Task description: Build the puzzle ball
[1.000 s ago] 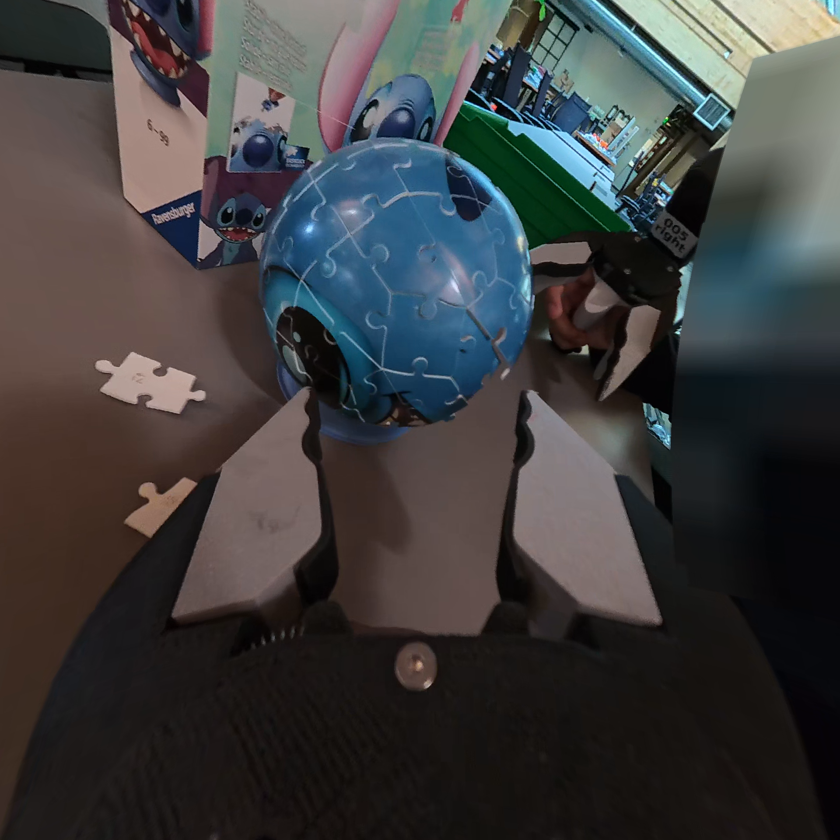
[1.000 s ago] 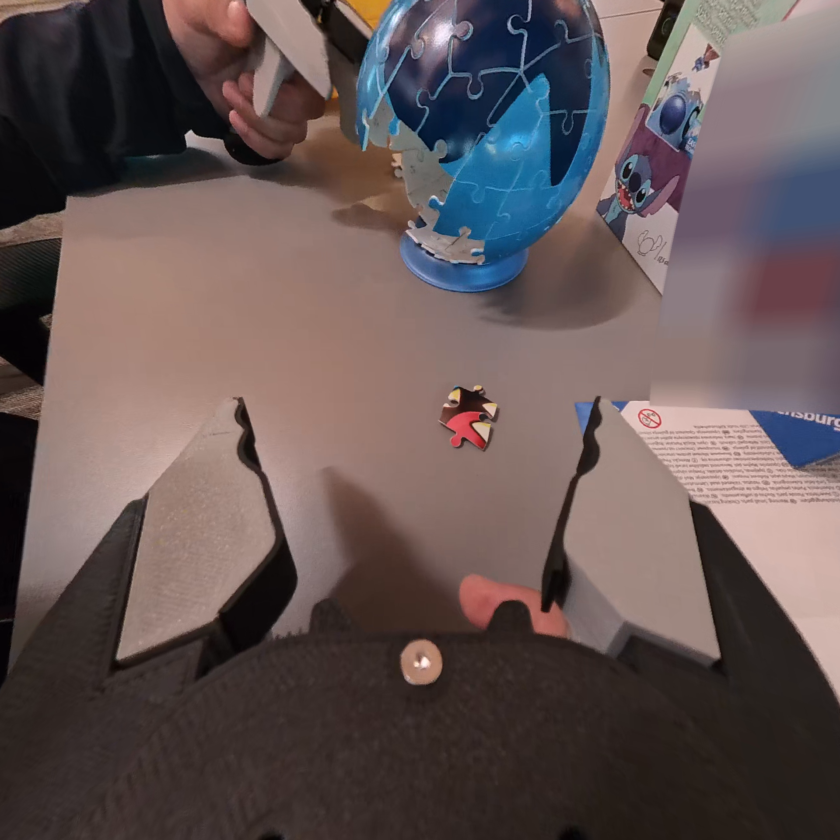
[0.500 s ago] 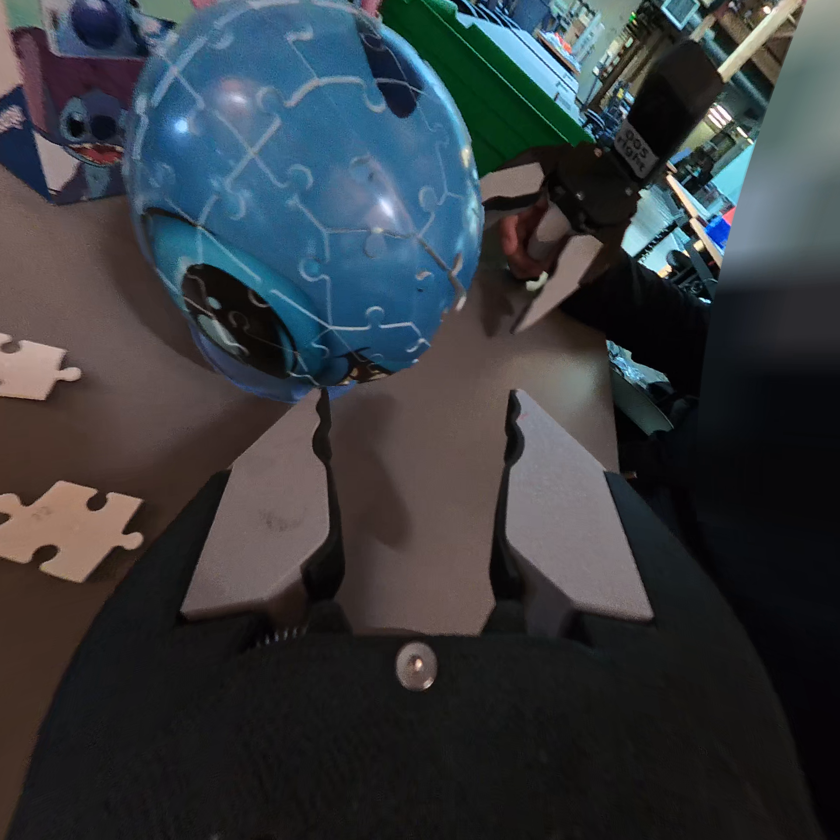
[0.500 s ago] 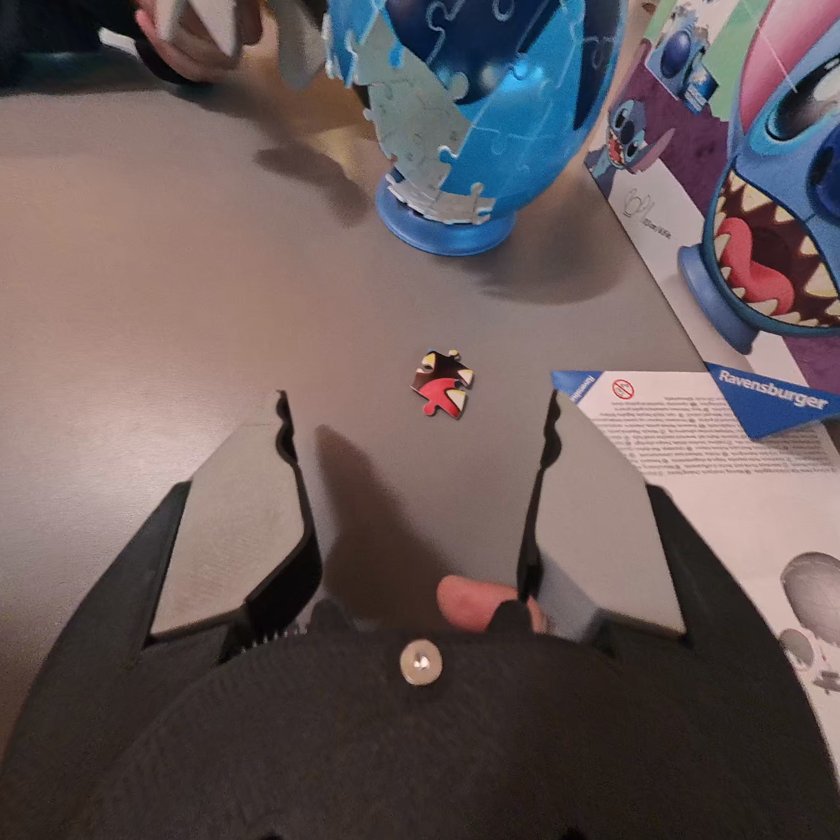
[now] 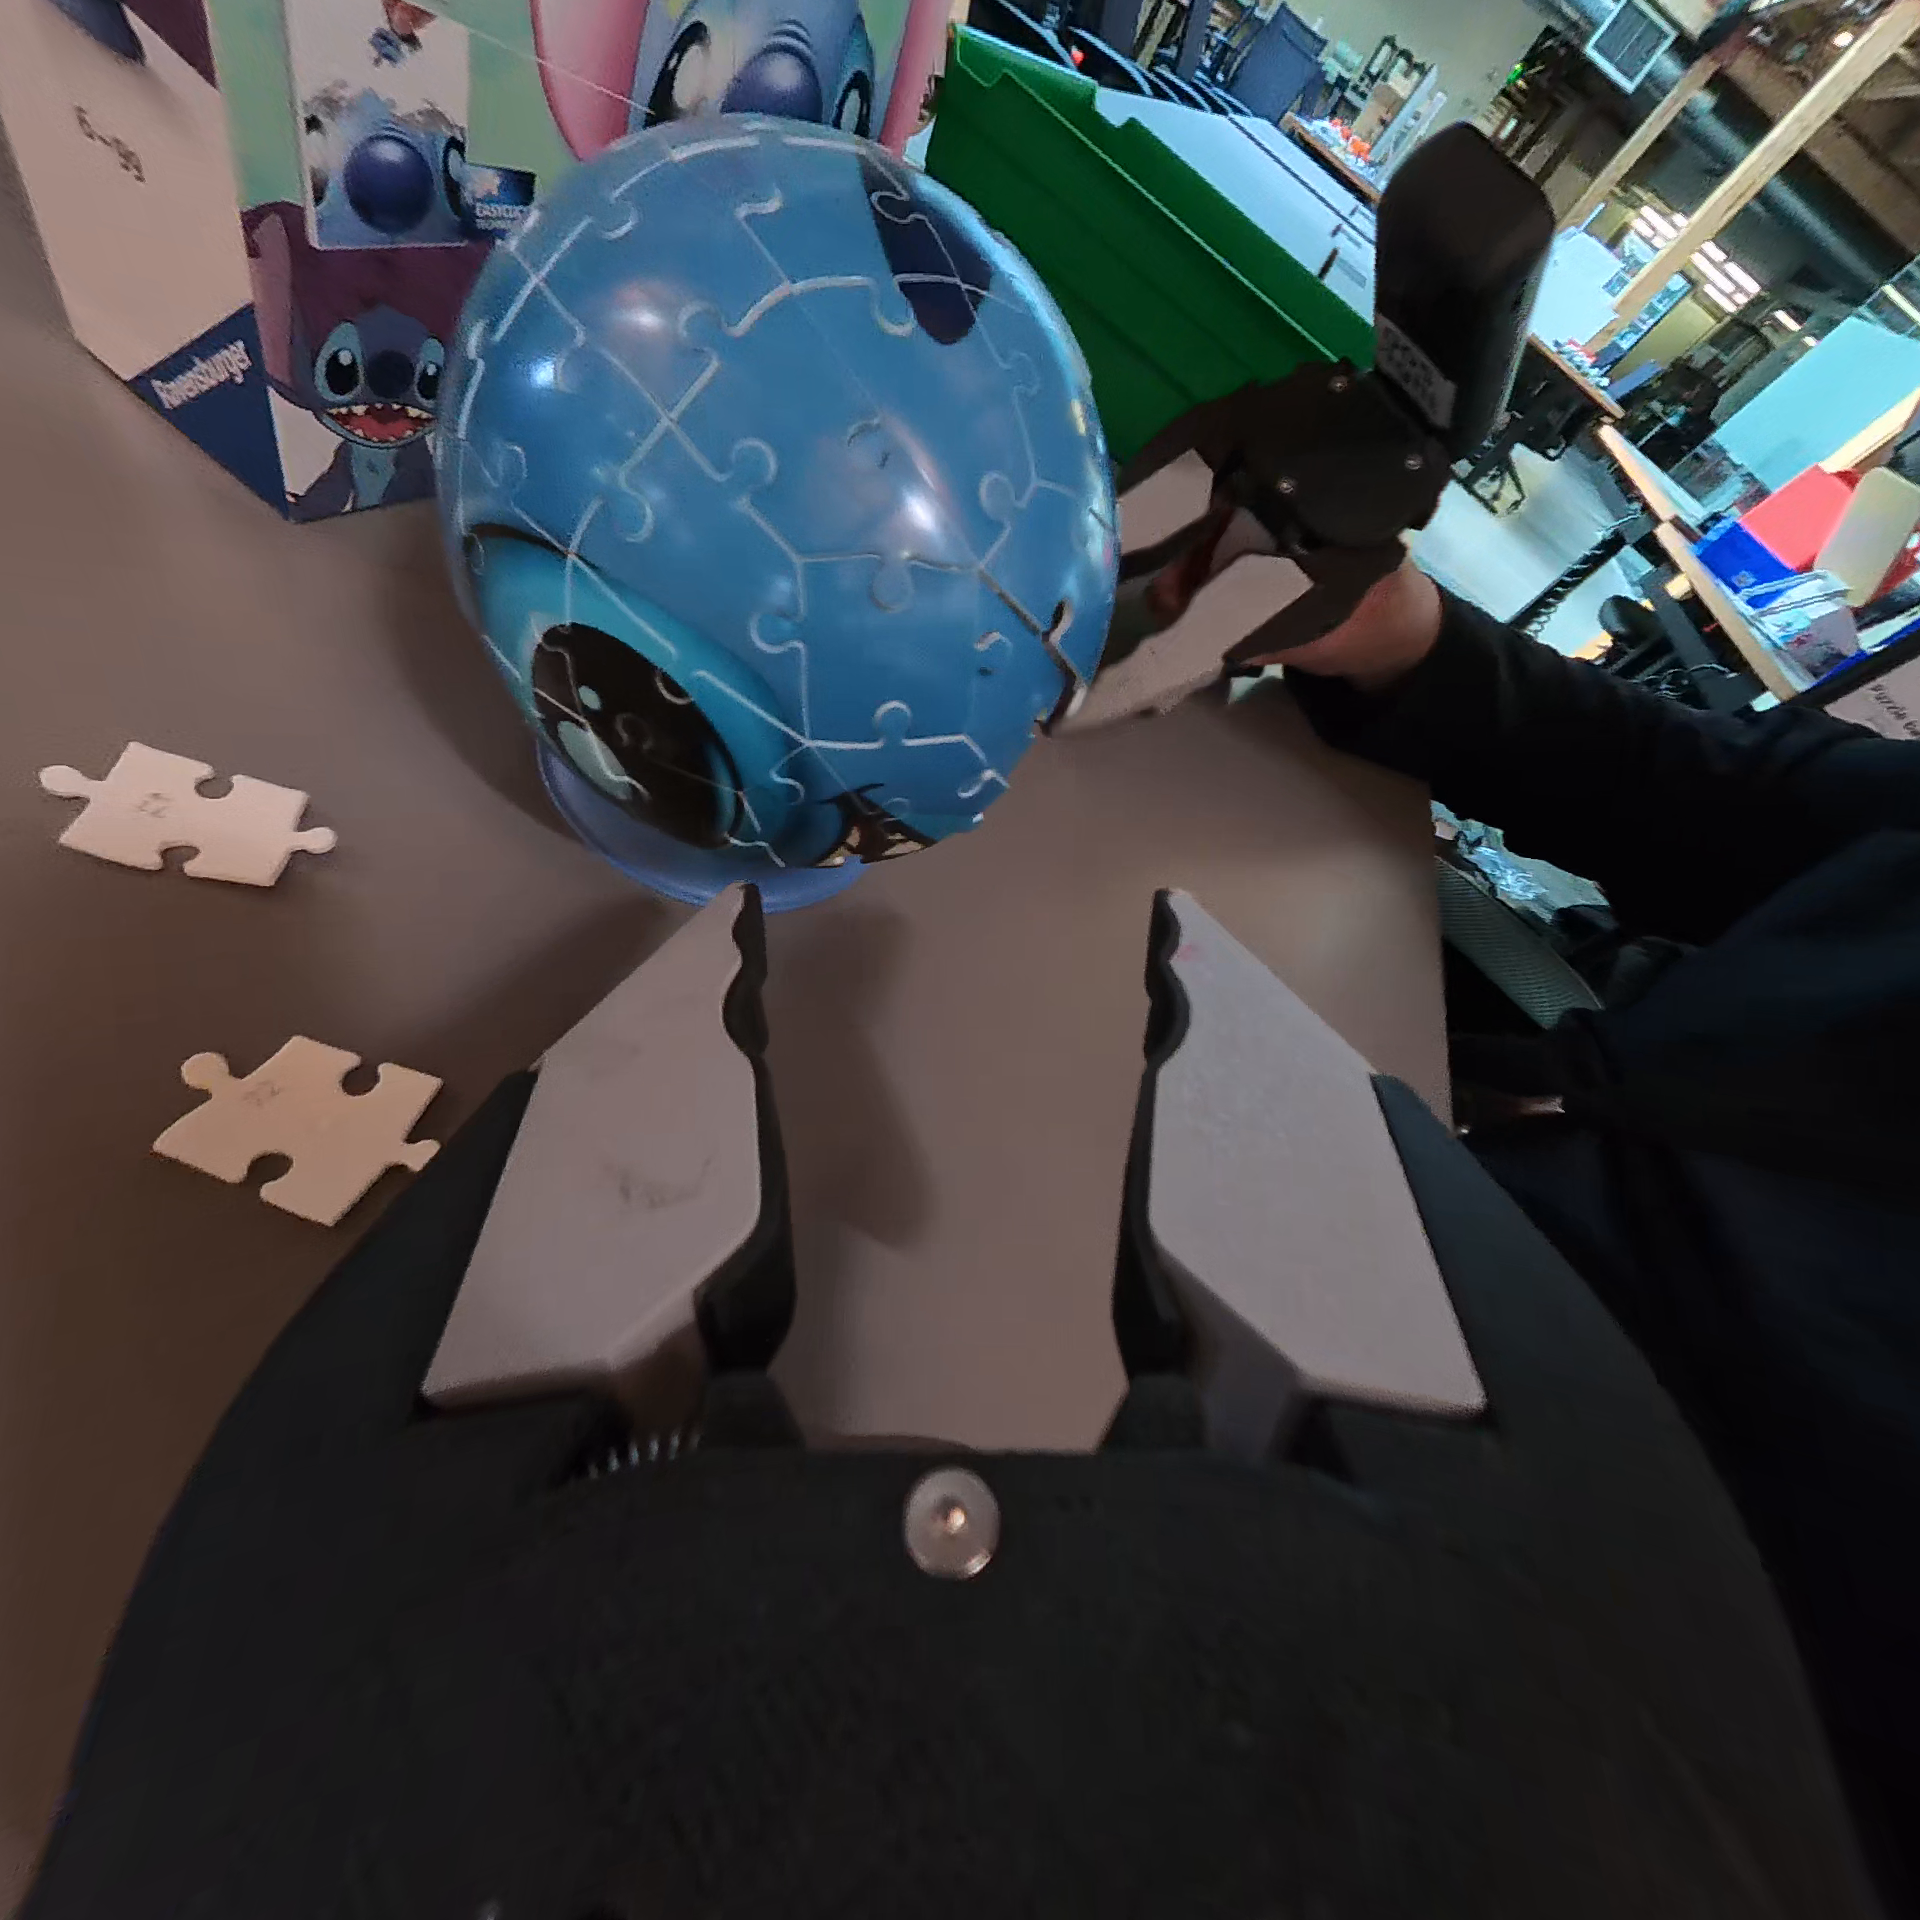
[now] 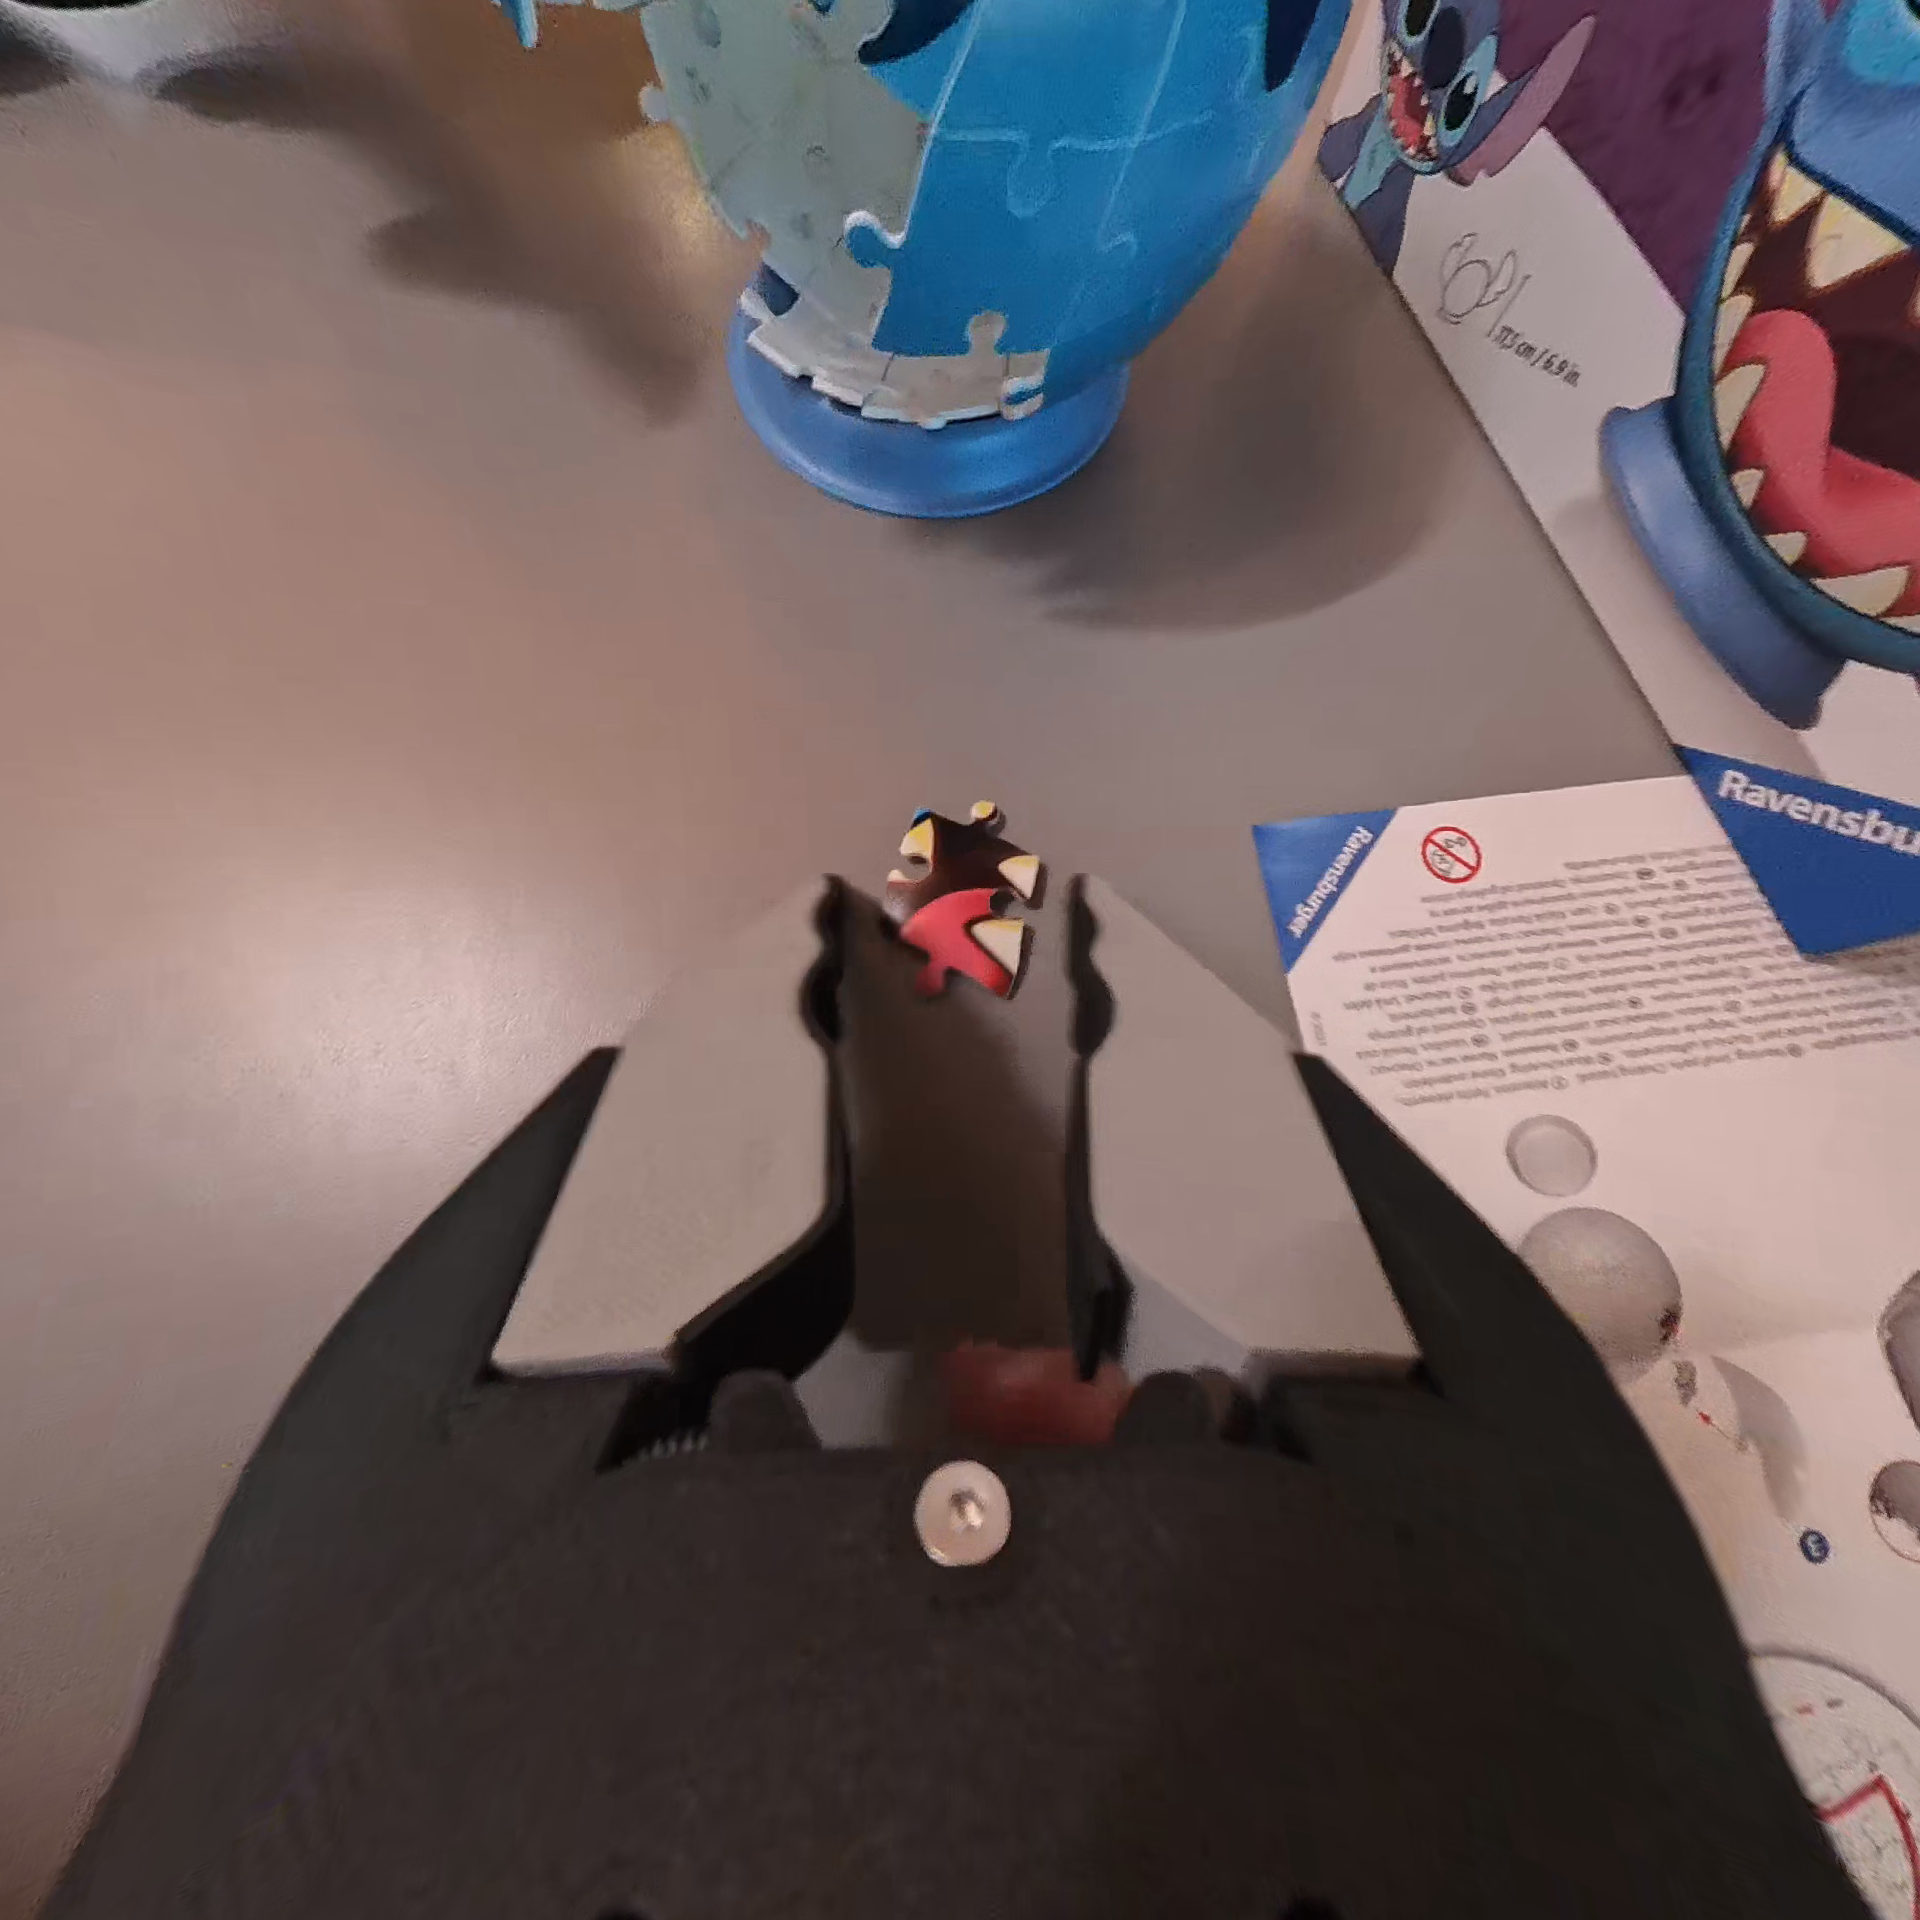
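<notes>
Blue ball (image 5: 769, 499) crossed by pale seams, with a black eye patch, on a blue stand (image 6: 935, 447); loose piece (image 6: 961, 899) dark brown, red and cream; two white pieces (image 5: 187, 816); grey-brown tabletop (image 5: 208, 623); green bin (image 5: 1122, 239)

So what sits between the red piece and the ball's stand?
Nothing: bare grey table separates the red piece from the blue stand, per the right wrist view.

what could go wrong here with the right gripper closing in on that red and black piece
1. The red and black piece lies flat on the table; the right gripper, open around it, may skid it away instead of gripping.
2. The puzzle ball leans on its blue stand; the open left gripper nearby could knock it.
</notes>
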`<state>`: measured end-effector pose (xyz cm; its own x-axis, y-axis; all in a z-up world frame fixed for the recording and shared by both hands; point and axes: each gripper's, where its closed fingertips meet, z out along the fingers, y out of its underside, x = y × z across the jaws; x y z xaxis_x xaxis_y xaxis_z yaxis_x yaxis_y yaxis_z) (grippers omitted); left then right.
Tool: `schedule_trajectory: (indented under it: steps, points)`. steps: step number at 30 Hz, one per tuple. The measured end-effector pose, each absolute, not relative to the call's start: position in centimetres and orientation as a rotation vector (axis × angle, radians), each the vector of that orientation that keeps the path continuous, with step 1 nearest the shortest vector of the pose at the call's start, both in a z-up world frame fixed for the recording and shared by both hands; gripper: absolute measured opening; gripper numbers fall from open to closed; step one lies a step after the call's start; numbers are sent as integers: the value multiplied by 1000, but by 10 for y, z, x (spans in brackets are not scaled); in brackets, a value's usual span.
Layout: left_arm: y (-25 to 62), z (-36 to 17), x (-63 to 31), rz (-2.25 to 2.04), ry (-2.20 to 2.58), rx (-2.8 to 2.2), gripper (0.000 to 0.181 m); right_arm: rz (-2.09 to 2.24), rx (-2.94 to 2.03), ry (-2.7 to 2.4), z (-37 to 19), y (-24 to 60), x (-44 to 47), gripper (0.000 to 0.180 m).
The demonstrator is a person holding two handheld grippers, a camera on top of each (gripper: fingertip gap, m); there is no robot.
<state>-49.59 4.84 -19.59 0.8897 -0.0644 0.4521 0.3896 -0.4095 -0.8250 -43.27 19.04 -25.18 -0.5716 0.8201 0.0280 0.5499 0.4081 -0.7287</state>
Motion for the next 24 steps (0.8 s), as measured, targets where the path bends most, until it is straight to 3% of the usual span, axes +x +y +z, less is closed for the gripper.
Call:
schedule_trajectory:
  steps: [1, 6, 13, 20, 24]
  points:
    - [48, -196, -496, -502, -237, -1935, 72, 966, -1171, -2286, -252, 190, -434, 25]
    - [42, -195, -493, -412, -179, -1960, 66, 997, -1222, -2292, -250, 188, -435, 24]
    - [29, -167, -456, 279, 276, -1905, 59, 1670, -1260, -2330, -197, 139, -420, 24]
    - [57, -175, -418, 764, 568, -1853, 47, 2124, -1198, -2533, -167, 76, -395, 24]
    - [70, -175, -404, 731, 634, -1826, 41, 2230, -1258, -2575, -167, 68, -394, 24]
